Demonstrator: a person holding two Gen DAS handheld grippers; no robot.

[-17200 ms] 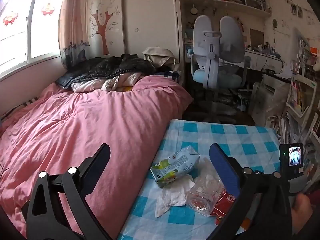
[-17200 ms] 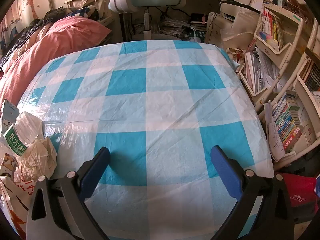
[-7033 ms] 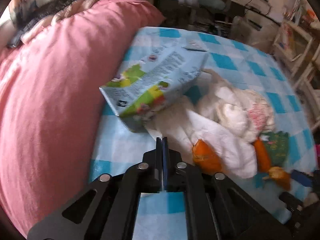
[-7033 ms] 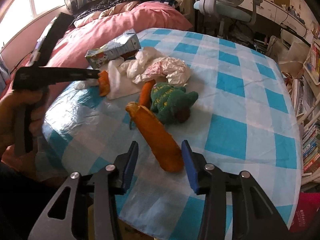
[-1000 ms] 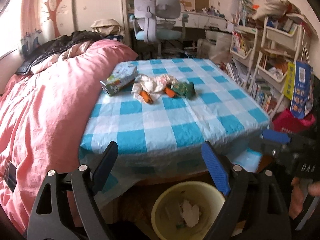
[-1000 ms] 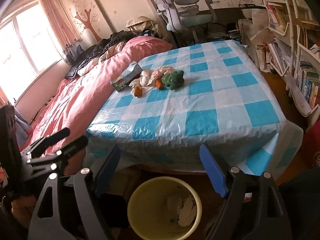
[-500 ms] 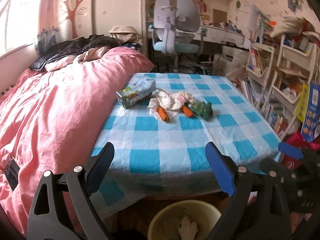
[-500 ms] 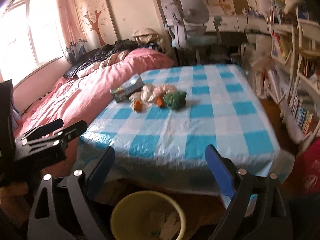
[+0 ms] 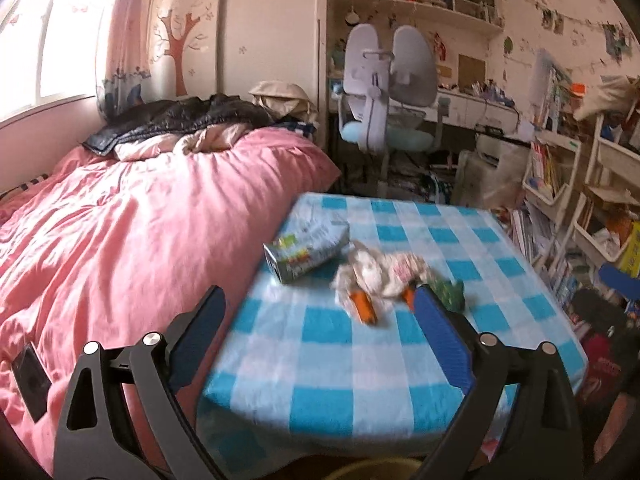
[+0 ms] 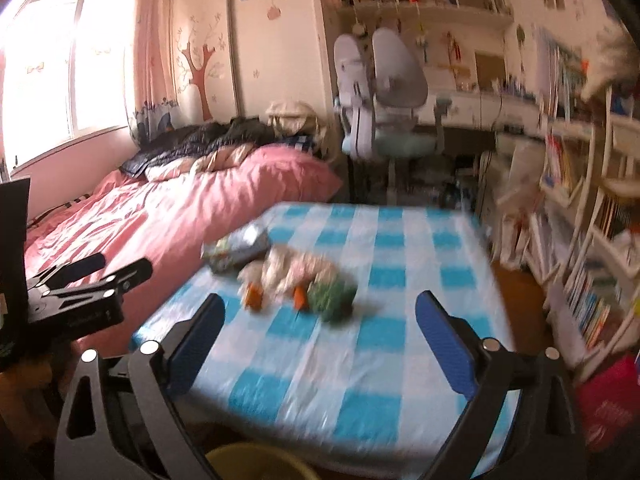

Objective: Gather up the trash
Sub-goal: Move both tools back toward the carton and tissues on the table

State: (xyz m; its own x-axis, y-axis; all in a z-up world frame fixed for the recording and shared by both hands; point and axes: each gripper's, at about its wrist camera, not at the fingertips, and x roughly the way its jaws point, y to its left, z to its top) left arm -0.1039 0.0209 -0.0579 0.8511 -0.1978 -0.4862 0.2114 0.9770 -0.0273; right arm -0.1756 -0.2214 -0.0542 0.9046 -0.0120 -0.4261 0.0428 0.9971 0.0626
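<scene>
Bedroom clutter frames the scene: a bed with a pink duvet (image 9: 152, 232) runs along the window side, a pale swivel chair (image 9: 384, 92) stands at the back, and crowded bookshelves (image 9: 560, 184) line the other wall. Between bed and shelves sits the desk (image 9: 360, 360), covered in a blue-and-white checked cloth.

On the cloth, toward the bed side, the trash lies in 1 loose cluster. A crushed drink carton (image 9: 306, 250) lies on its side nearest the bed. Just beside it is a heap of crumpled white paper (image 9: 376, 272), with 2 orange scraps (image 9: 362, 306) at its near edge and a green lump (image 9: 450, 292) touching the heap's shelf-side end. Blur hides finer detail.

The left gripper (image 9: 316, 336) is released: its blue fingers (image 9: 200, 336) have just been spreading and stand wide apart, with nothing between them, short of the desk's near edge. The right gripper (image 10: 316, 340) is likewise released, its fingers (image 10: 446, 348) having just been spreading too, and empty. In the right wrist view the left gripper shows at the picture's left, over the bed's edge. A sliver of a yellow bin (image 10: 256, 462) rim shows below the desk's near edge.
</scene>
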